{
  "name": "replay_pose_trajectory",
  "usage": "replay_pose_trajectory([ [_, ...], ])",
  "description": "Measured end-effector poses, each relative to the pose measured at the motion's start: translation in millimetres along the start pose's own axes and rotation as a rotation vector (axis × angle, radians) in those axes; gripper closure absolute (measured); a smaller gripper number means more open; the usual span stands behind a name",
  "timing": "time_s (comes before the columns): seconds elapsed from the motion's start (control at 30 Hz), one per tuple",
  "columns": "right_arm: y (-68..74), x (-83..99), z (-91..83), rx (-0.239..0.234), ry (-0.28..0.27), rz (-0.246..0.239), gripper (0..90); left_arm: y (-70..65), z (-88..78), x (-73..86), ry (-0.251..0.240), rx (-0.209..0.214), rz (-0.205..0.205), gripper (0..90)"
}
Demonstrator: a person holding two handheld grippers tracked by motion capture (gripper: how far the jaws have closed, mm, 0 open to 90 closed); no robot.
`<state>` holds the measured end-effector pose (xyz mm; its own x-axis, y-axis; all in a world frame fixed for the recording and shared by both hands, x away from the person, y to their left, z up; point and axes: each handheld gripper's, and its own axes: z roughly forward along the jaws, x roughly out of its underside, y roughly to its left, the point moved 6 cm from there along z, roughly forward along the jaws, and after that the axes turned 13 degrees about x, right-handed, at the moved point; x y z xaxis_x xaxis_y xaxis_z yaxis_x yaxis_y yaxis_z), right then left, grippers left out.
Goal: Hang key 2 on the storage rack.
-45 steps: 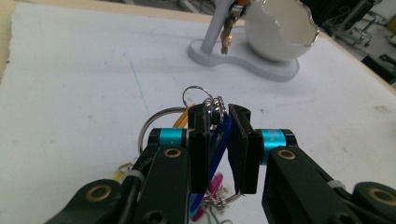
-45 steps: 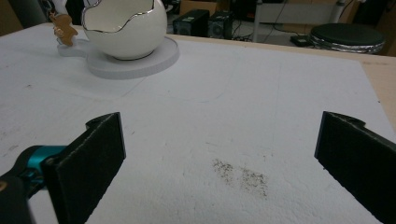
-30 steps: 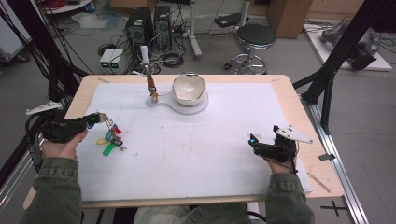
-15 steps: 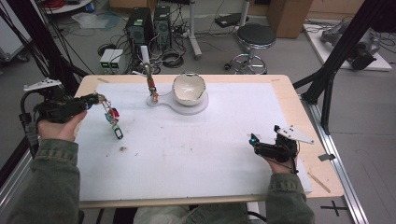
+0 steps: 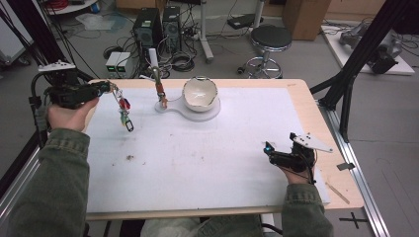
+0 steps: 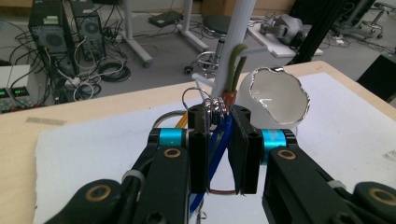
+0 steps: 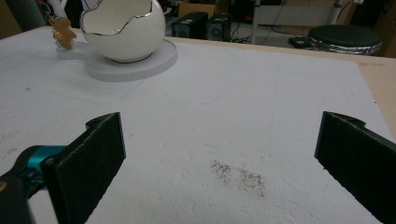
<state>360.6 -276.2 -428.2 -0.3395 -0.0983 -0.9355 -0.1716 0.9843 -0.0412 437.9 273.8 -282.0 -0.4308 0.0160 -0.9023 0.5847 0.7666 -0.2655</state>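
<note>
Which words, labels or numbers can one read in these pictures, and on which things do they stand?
None can be read.
Green digits glow on the bench power supply on the floor: too blurred to read.
The key tags hanging from the left gripper: too small to tell any print.

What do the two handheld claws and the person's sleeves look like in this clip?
Both sleeves are olive green with ribbed cuffs. Each claw, left claw and right claw, is black, with flat black pads, teal collars at the jaw roots and brass-coloured pivot rings. A grey three-cornered plate tops the right one, and a black cable trails from the left.
</note>
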Motion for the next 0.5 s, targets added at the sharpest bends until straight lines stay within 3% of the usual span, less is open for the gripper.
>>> replay_pose_trajectory([
  [0.23,-0.5,-0.2,-1.0,-0.012,-0.001,0.02,0.8,8.6,15.0,-14.7,0.042,-0.023,0.016,78.6],
  [0.5,-5.7,0.3,-1.2,-0.009,-0.004,0.049,0.8,11.8,37.3,-23.3,0.087,-0.02,0.042,78.6],
])
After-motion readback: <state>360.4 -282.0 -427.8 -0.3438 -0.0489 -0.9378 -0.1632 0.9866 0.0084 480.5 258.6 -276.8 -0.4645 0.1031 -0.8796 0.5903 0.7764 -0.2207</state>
